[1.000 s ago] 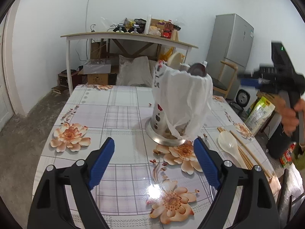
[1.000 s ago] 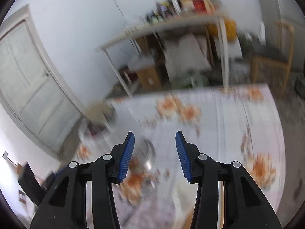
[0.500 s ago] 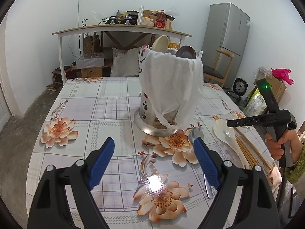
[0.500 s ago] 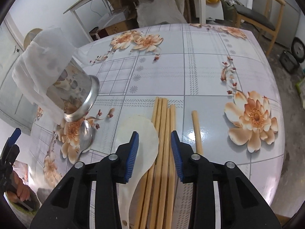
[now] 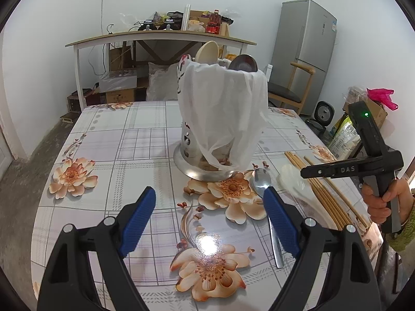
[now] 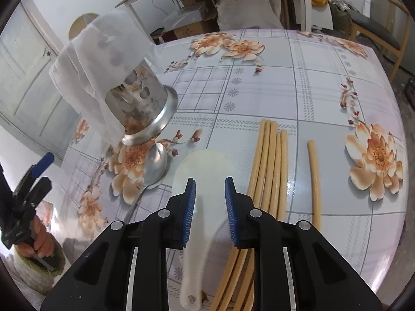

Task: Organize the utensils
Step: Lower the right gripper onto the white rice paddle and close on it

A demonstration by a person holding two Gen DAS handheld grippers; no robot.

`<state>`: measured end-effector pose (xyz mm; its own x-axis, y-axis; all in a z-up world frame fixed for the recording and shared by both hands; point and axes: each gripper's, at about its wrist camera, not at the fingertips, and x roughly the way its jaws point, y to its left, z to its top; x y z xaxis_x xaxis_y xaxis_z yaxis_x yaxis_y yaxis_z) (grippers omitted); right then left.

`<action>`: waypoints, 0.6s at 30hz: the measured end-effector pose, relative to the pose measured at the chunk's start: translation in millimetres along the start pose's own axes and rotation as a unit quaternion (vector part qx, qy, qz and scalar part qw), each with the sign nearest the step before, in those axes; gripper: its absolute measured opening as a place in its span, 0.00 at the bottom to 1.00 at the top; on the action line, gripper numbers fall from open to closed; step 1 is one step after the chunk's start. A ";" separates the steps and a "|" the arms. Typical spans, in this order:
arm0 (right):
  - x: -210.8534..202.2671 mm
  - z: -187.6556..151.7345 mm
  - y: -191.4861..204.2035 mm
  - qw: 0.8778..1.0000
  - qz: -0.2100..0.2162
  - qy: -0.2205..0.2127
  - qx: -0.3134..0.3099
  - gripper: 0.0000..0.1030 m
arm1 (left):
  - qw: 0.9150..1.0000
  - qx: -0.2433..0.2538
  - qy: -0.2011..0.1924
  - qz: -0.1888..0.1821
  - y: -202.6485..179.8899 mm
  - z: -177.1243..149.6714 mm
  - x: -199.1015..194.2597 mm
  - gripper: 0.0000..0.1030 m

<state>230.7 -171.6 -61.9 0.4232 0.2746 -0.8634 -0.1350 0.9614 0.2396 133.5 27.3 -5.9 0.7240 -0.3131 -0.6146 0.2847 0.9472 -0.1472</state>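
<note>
Spatula [image 6: 199,207] lengthwise between closing right hand-held gripper [image 6: 209,212] pads, untouched, bowl outward.

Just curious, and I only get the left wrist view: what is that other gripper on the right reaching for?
Observer: The white spoon. The right gripper straddles its neck, and its jaws have just been closing but are not yet pressing.
Operator: Is the handle's end plain?
Observer: No, there is a small hole near its tip.
Operator: Who holds my gripper?
Observer: A hand wraps the left gripper by its handle.
</note>
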 end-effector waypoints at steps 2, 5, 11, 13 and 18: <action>2.8 1.0 1.1 1.000 -0.010 -0.001 -0.003 0.22 | 1.000 0.000 0.000 0.000 -0.5 -0.1 -0.4 0.80; 3.4 5.0 0.4 1.000 -0.018 -0.010 -0.007 0.28 | 1.000 0.000 -0.002 0.001 0.4 -0.4 -1.3 0.80; 12.7 16.2 -6.7 1.000 -0.020 -0.005 -0.011 0.37 | 1.000 -0.009 0.001 -0.002 6.2 -2.4 -0.1 0.80; 19.3 17.0 -6.6 1.000 -0.016 0.007 -0.012 0.37 | 1.000 -0.010 0.002 -0.003 7.2 -3.3 0.4 0.80; 27.3 10.6 2.6 0.999 -0.028 0.020 -0.034 0.33 | 1.000 -0.015 0.003 -0.004 10.9 -4.1 1.2 0.80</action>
<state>251.4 -161.5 -80.1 0.3957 0.2191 -0.8919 -0.1727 0.9715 0.1621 134.9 37.5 -11.4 0.7177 -0.3200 -0.6184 0.2715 0.9464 -0.1747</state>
